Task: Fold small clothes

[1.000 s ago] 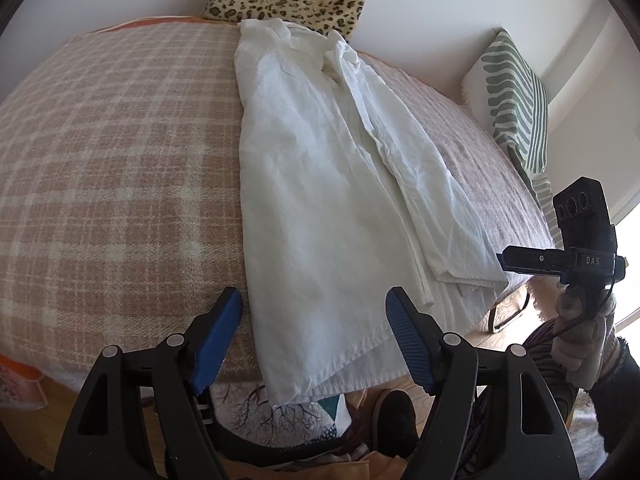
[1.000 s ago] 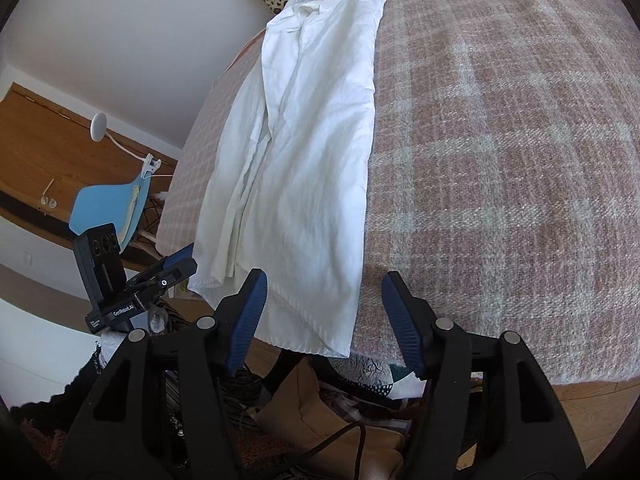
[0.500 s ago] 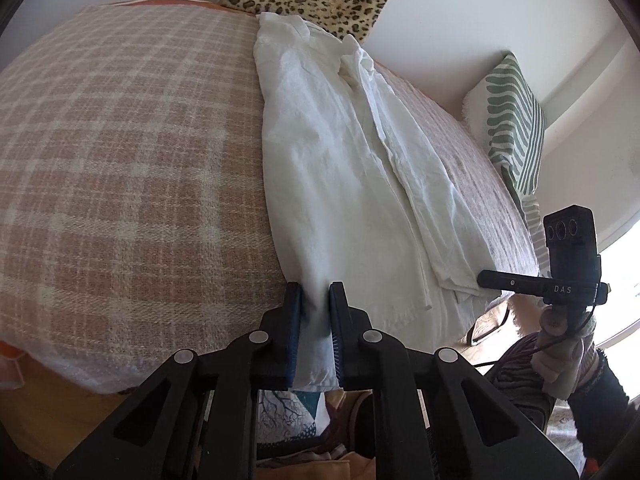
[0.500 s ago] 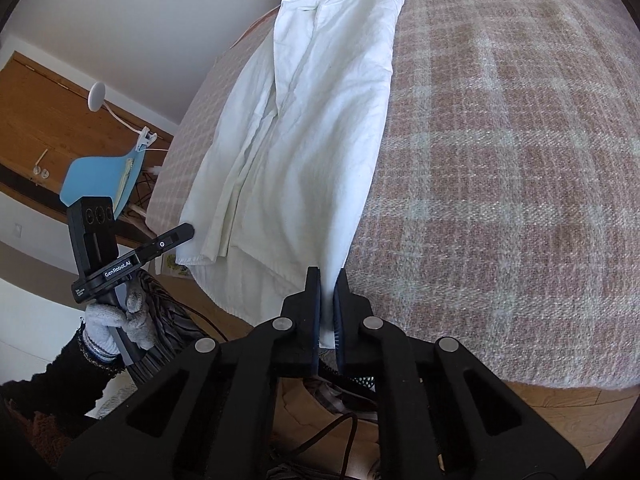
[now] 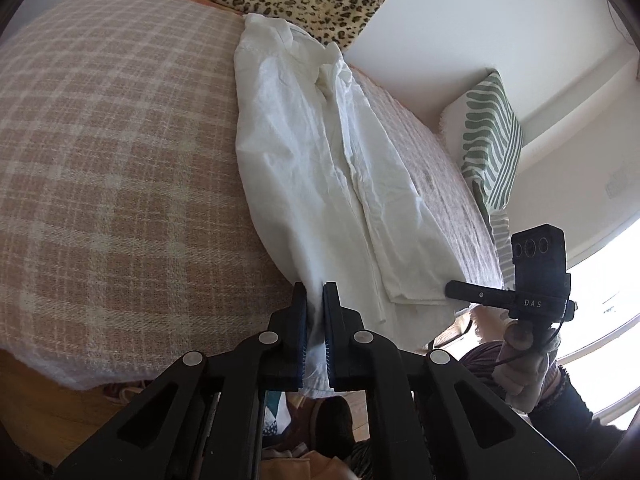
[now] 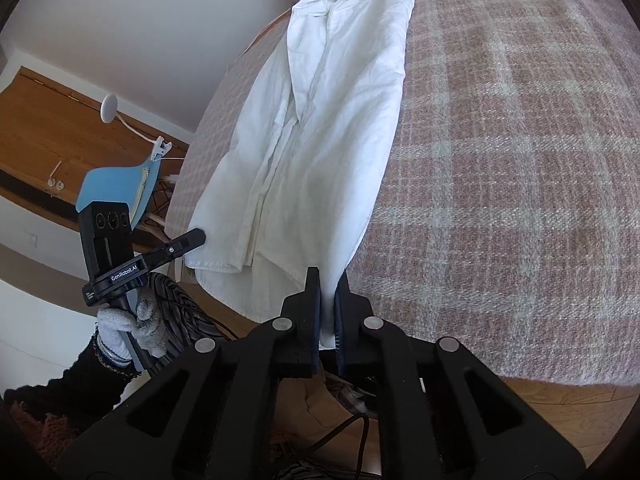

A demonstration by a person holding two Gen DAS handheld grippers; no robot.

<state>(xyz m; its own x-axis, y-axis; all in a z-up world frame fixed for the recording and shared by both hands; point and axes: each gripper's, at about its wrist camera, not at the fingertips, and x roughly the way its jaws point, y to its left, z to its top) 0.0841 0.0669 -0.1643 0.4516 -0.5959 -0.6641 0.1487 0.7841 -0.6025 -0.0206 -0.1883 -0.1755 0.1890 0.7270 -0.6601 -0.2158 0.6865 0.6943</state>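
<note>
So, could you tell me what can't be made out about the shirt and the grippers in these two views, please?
- Left wrist view: the white shirt hem corner, hidden between the left gripper pads.
- Right wrist view: the hem corner, hidden inside the right gripper.
- Both views: the shirt's underside, against the plaid blanket.
- Right wrist view: the collar, cut off by the top edge.

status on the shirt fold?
Left gripper and right gripper both shut on white shirt hem corners. Shirt flat on plaid blanket. Nothing blocking.
</note>
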